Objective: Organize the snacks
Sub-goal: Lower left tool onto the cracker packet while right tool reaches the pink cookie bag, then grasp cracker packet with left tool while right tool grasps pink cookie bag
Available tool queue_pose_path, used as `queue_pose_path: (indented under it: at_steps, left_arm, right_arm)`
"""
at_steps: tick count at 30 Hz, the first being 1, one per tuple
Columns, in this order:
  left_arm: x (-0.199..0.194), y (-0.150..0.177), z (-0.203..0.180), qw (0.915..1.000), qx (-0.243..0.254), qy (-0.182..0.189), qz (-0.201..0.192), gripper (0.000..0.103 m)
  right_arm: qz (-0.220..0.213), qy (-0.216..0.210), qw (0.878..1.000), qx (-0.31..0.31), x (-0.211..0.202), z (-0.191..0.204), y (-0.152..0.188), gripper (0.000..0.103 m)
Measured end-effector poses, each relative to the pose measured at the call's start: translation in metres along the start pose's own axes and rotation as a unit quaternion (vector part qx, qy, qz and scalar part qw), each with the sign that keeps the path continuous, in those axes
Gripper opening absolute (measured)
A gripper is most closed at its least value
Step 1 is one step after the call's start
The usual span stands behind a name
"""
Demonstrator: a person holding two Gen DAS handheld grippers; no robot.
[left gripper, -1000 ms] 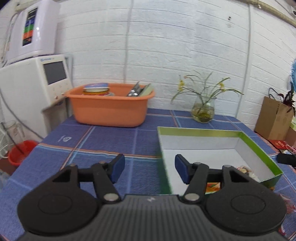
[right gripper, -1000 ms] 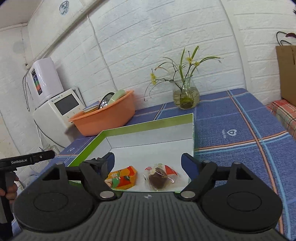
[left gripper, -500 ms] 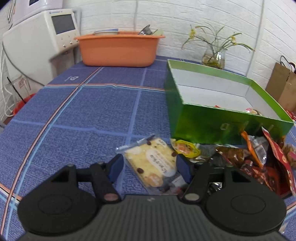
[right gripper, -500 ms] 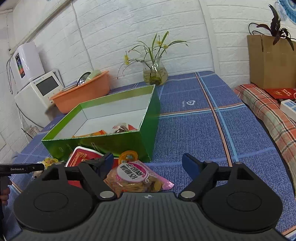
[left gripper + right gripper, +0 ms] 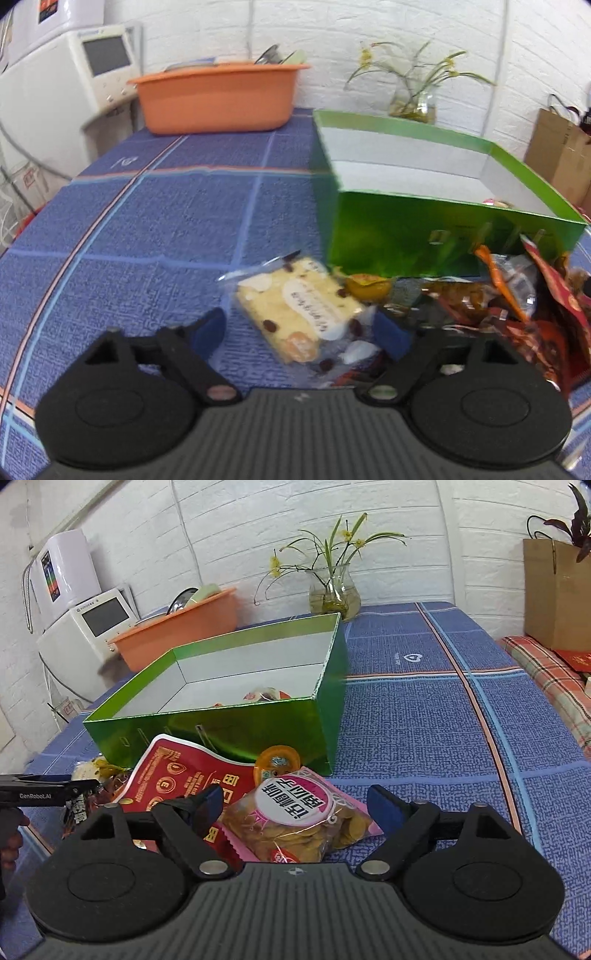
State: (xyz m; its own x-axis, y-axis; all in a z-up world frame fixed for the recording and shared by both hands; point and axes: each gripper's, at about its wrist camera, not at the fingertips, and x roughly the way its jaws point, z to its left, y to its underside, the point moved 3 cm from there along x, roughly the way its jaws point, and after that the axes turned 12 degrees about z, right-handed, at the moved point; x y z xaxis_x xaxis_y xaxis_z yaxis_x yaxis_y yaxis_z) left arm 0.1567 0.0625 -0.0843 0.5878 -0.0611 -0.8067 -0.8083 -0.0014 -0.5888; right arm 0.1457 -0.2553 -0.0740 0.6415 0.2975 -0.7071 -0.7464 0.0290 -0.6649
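Your left gripper [image 5: 301, 332] has its jaws opening, spread wide; the cake pack [image 5: 295, 314] lies on the cloth [image 5: 147, 229] between the blue pads, neither pad pressing it. Nothing is held. The box [image 5: 417, 236] stands at two o'clock from that pack, with loose wrappers [image 5: 498, 295] heaped at three o'clock against its front wall.

Your right gripper [image 5: 301, 805] is likewise released, pads apart either side of the pink bag [image 5: 299, 819] without gripping it. The red pouch [image 5: 173, 771] lies at ten o'clock from the bag, the jelly cup [image 5: 277, 762] at twelve, touching the box [image 5: 221, 731]
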Motion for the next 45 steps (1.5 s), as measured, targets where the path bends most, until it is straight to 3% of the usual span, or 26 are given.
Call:
queue_pose_path:
  at_steps: [4, 8, 10, 13, 20, 23, 26, 28, 32, 36, 38, 40, 45]
  left_arm:
    - [0.004, -0.006, 0.007, 0.9997, -0.024, -0.007, 0.005, 0.103]
    - [-0.002, -0.008, 0.006, 0.9976, -0.043, 0.054, 0.012, 0.103]
    - [0.0, -0.008, 0.003, 0.9986, -0.037, 0.039, 0.006, 0.103]
    - [0.006, -0.003, -0.005, 0.9994, 0.019, -0.029, -0.005, 0.103]
    - [-0.013, 0.012, 0.029, 0.9998, 0.007, -0.009, 0.015, 0.103]
    - [-0.018, 0.009, 0.043, 0.998, -0.051, 0.038, 0.01, 0.103]
    - [-0.016, -0.001, 0.053, 0.9894, -0.115, 0.089, 0.009, 0.103]
    - [-0.013, -0.006, 0.054, 0.987, -0.127, 0.097, 0.015, 0.103]
    - [-0.002, -0.016, 0.045, 0.993, -0.116, 0.018, 0.011, 0.103]
    - [0.006, -0.008, 0.03, 0.9981, -0.034, -0.051, -0.011, 0.092]
    - [0.003, -0.004, 0.032, 0.9983, -0.023, -0.046, -0.026, 0.083]
    - [-0.001, -0.004, 0.035, 0.998, -0.027, -0.047, -0.033, 0.058]
    - [-0.005, -0.002, 0.041, 0.9985, -0.029, -0.036, -0.031, 0.057]
  right_arm:
    - [-0.002, -0.005, 1.0, 0.005, -0.001, -0.002, 0.001, 0.103]
    - [-0.003, -0.005, 1.0, 0.012, -0.003, -0.001, 0.002, 0.103]
    - [-0.002, -0.005, 1.0, 0.013, -0.002, -0.002, 0.002, 0.103]
    - [0.001, -0.008, 1.0, 0.008, -0.002, -0.002, 0.001, 0.103]
    - [0.006, -0.009, 1.0, 0.003, -0.005, -0.001, 0.003, 0.103]
    - [0.003, -0.007, 1.0, 0.006, -0.002, -0.001, 0.003, 0.103]
    - [0.006, -0.008, 1.0, 0.017, -0.001, -0.001, 0.001, 0.103]
    - [0.008, -0.008, 1.0, 0.024, -0.002, -0.002, 0.001, 0.103]
    - [0.007, -0.011, 0.999, 0.031, -0.001, -0.002, 0.002, 0.103]
    - [0.011, -0.013, 1.0, 0.023, -0.001, -0.002, 0.003, 0.103]
    - [0.011, -0.008, 1.0, 0.013, -0.001, 0.0, 0.003, 0.103]
    - [0.01, -0.002, 1.0, 0.008, -0.001, 0.003, 0.004, 0.103]
    - [0.005, 0.013, 1.0, -0.009, -0.005, 0.01, 0.006, 0.103]
